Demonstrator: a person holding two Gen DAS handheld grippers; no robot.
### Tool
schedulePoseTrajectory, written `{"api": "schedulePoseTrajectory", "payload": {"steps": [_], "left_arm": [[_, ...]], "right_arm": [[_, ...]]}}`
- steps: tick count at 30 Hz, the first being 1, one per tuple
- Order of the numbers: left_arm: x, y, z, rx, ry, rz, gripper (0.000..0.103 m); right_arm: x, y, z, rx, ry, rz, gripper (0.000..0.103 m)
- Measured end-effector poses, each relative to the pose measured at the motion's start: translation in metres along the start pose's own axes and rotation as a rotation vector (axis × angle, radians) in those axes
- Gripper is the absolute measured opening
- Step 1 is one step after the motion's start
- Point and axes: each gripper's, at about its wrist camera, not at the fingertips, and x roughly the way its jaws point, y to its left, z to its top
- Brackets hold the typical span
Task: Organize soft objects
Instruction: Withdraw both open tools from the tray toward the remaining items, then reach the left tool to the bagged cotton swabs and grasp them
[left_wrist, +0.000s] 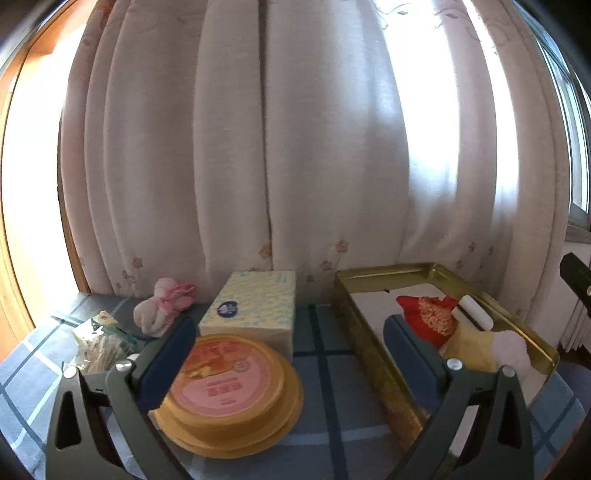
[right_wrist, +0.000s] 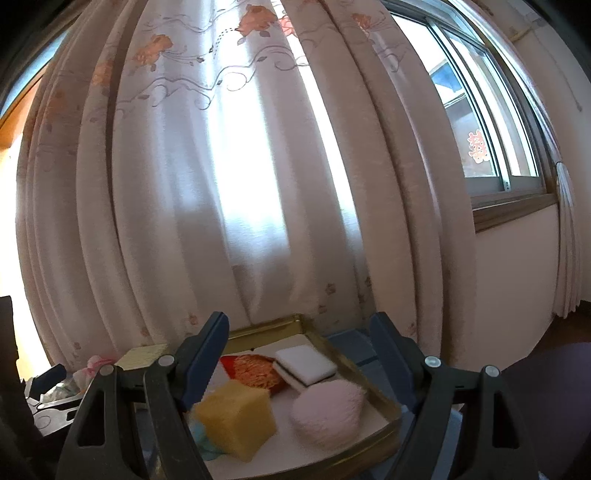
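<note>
A gold metal tray (left_wrist: 373, 354) stands on the table's right side; it also shows in the right wrist view (right_wrist: 388, 424). In it lie a red embroidered pouch (right_wrist: 255, 371), a white sponge block (right_wrist: 306, 362), a yellow sponge (right_wrist: 236, 421) and a pink fluffy puff (right_wrist: 328, 410). A pink-and-white rolled cloth (left_wrist: 164, 308) lies at the table's far left. My left gripper (left_wrist: 291, 350) is open and empty, above an orange lidded tub (left_wrist: 229, 391). My right gripper (right_wrist: 299, 354) is open and empty, above the tray.
A yellow tissue pack (left_wrist: 255, 306) stands behind the tub. A clear bag of snacks (left_wrist: 99, 343) lies at the left. The table has a blue checked cloth (left_wrist: 325, 369). White flowered curtains (left_wrist: 258, 147) hang close behind. A window (right_wrist: 476, 122) is at the right.
</note>
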Motion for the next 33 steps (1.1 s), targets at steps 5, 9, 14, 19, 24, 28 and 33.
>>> {"api": "schedulePoseTrajectory", "payload": {"steps": [5, 9, 14, 19, 24, 28, 33], "left_arm": [[-0.003, 0.014, -0.001, 0.000, -0.002, 0.012, 0.103], [-0.006, 0.026, -0.001, -0.007, -0.004, 0.019, 0.103], [-0.005, 0.041, -0.001, -0.015, 0.004, 0.035, 0.103], [-0.005, 0.057, -0.002, -0.021, 0.012, 0.053, 0.103], [-0.003, 0.079, -0.003, -0.031, 0.029, 0.073, 0.103], [-0.004, 0.099, -0.004, -0.035, 0.029, 0.098, 0.103], [-0.003, 0.123, -0.003, -0.049, 0.039, 0.122, 0.103]], "right_arm": [[-0.003, 0.013, -0.004, 0.005, 0.004, 0.020, 0.080], [-0.004, 0.024, -0.008, 0.009, 0.009, 0.038, 0.080], [-0.005, 0.043, -0.011, 0.000, 0.017, 0.066, 0.080], [-0.006, 0.061, -0.015, -0.019, 0.023, 0.093, 0.080], [-0.002, 0.083, -0.020, -0.030, 0.050, 0.126, 0.080], [0.000, 0.099, -0.024, -0.030, 0.069, 0.151, 0.080], [0.000, 0.121, -0.029, -0.038, 0.075, 0.184, 0.080]]}}
